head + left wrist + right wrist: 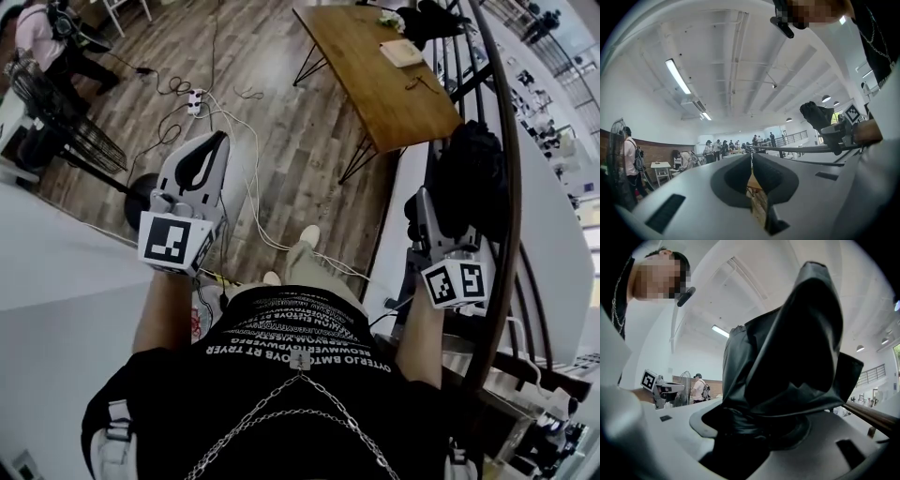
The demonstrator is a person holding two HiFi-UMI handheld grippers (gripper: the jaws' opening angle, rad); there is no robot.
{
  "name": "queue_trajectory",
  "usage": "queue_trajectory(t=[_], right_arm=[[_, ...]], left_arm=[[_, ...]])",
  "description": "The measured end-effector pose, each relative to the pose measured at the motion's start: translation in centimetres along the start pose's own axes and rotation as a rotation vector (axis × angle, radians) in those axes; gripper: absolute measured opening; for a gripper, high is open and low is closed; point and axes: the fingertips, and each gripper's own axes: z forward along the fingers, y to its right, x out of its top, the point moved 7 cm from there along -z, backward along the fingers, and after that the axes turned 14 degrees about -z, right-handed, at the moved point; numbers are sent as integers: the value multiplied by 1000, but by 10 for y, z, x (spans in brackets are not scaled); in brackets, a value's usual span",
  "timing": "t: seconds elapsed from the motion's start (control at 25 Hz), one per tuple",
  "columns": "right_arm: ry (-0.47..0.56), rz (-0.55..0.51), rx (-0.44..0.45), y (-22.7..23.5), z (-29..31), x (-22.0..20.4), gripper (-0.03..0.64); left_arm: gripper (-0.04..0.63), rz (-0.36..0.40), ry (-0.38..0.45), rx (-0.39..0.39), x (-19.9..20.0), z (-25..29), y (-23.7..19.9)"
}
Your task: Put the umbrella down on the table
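Note:
My right gripper point(428, 208) is shut on a folded black umbrella point(475, 173) and holds it level beside a dark railing. In the right gripper view the black fabric point(787, 357) fills the space between the jaws and bulges well beyond them. The left gripper point(216, 141) hangs over the wooden floor with its jaws shut and nothing in them; in its own view the pads point(740, 176) meet with only a thin slit between. From there the umbrella point(816, 115) and the right gripper point(836, 133) show at the right. A wooden table point(375, 89) stands ahead, at the top of the head view.
The table bears a beige pad point(401, 52) and dark items point(427, 19) at its far end. A curved dark railing point(507, 187) runs along the right. Cables and a power strip point(195, 101) lie on the floor. A fan point(56, 112) and a person point(42, 37) are at the far left.

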Motion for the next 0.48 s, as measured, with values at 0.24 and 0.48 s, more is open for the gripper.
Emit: queue_trajectory(t=[0.24,0.48], right_arm=[[14,-18,19,-1,20,-3,271],[-14,26,30,15,60,-14,272]], left_arm=[[35,9,-4,8,-3,7,-10],[35,20,-24,-4,5,45,-18]])
